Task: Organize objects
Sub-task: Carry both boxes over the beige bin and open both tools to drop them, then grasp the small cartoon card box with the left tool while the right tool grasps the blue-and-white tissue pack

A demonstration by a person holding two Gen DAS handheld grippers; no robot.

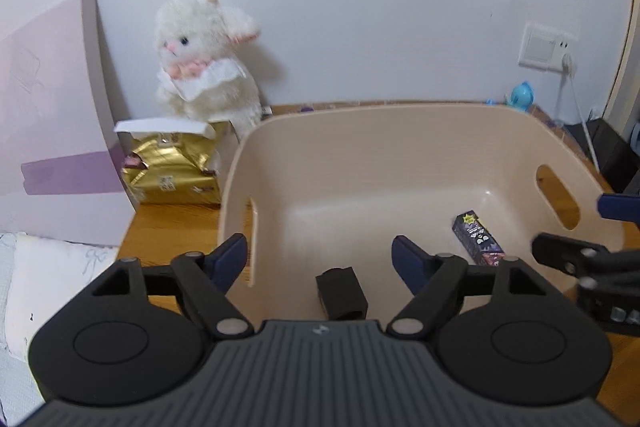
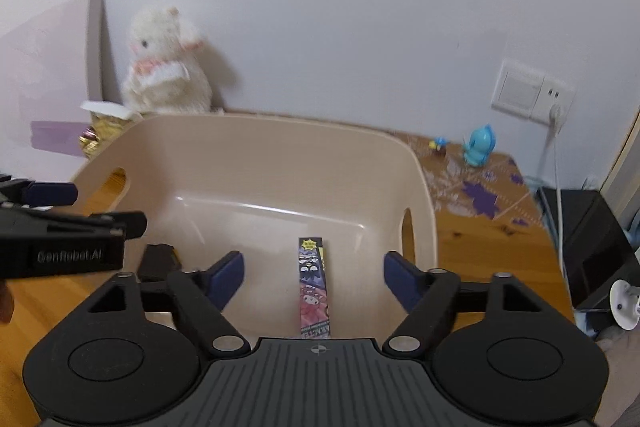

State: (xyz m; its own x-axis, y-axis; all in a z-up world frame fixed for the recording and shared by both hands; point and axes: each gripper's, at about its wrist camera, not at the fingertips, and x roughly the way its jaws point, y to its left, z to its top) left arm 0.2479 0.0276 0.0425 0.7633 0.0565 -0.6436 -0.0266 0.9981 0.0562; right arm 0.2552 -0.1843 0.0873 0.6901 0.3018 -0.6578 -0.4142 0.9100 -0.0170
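Observation:
A beige plastic bin (image 1: 360, 147) with handle slots stands on the wooden table; it also shows in the right wrist view (image 2: 256, 147). Inside lie a small black box (image 1: 341, 291), also seen in the right wrist view (image 2: 158, 261), and a long printed cartoon box (image 1: 478, 237), lying lengthwise in the right wrist view (image 2: 315, 287). My left gripper (image 1: 320, 259) is open and empty above the bin's near rim. My right gripper (image 2: 314, 273) is open and empty above the printed box. Each gripper shows at the edge of the other's view.
A white plush rabbit (image 1: 208, 59) leans on the wall behind a gold packet (image 1: 172, 167). A pink-purple board (image 1: 56, 131) stands at the left. A blue figurine (image 2: 480, 145) and a patterned mat (image 2: 480, 195) lie at the right. A wall socket (image 2: 532, 93) has a cable.

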